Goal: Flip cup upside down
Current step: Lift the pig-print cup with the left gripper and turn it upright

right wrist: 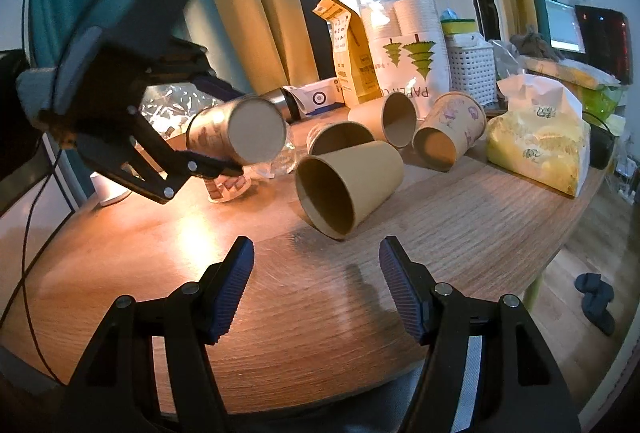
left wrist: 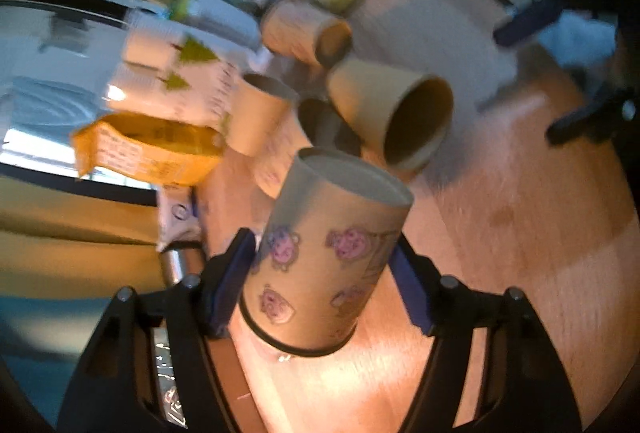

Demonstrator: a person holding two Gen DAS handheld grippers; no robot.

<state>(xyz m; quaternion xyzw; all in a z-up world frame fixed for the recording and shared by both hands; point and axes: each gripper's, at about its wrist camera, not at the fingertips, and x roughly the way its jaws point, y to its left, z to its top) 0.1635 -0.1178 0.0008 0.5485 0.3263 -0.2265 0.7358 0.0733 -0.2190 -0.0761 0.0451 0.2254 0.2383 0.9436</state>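
Note:
My left gripper (left wrist: 324, 273) is shut on a printed paper cup (left wrist: 324, 261) with pink cartoon figures, held in the air above the wooden table (left wrist: 520, 233), base pointing away from me. In the right wrist view the same left gripper (right wrist: 224, 125) holds that cup (right wrist: 240, 133) sideways, its flat base facing the camera. My right gripper (right wrist: 316, 285) is open and empty, low over the table. A plain brown cup (right wrist: 344, 185) lies on its side just beyond it.
More paper cups (right wrist: 400, 117) lie on their sides behind, one printed (right wrist: 452, 129). A yellow bag (right wrist: 540, 145), a paper-cup pack (right wrist: 404, 53), a brown paper bag (right wrist: 348, 49), a white basket (right wrist: 472, 69) and a steel flask (right wrist: 280, 101) crowd the table's far side.

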